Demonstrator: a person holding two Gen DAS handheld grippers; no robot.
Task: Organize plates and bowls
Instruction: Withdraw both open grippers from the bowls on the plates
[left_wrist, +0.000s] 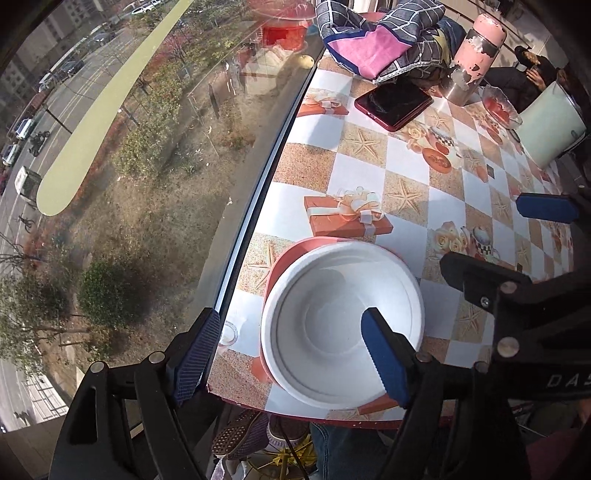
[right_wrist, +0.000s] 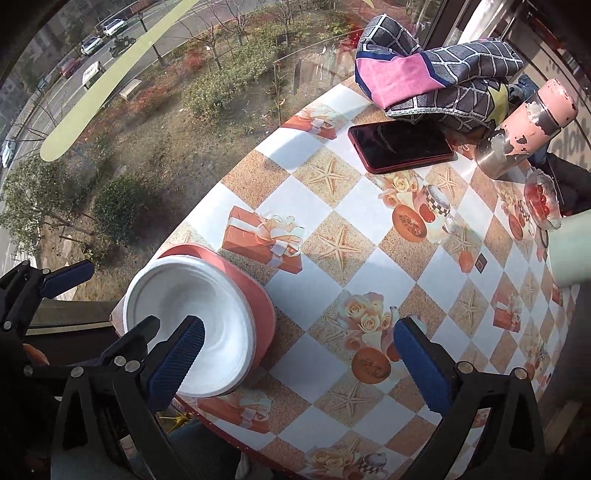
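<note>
On the checkered table (left_wrist: 369, 155) by the window, we see a white bowl (left_wrist: 341, 325) on a pink plate (left_wrist: 280, 262). The bowl sits between the wide-apart fingers of our left gripper (left_wrist: 291, 354). Our right gripper (right_wrist: 299, 354), fingers also apart, holds nothing beside it.

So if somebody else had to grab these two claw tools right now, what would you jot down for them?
Left gripper: open, holding nothing, hovering over the white bowl.
Right gripper: open, holding nothing, just right of the bowl.
The white bowl sits nested on a salmon-pink plate at the near corner of the table, by the window.
Done: bowl stacked on plate.
Left: no other plates seen loose; a small glass dish with red contents sits at the far side by the flask.
</note>
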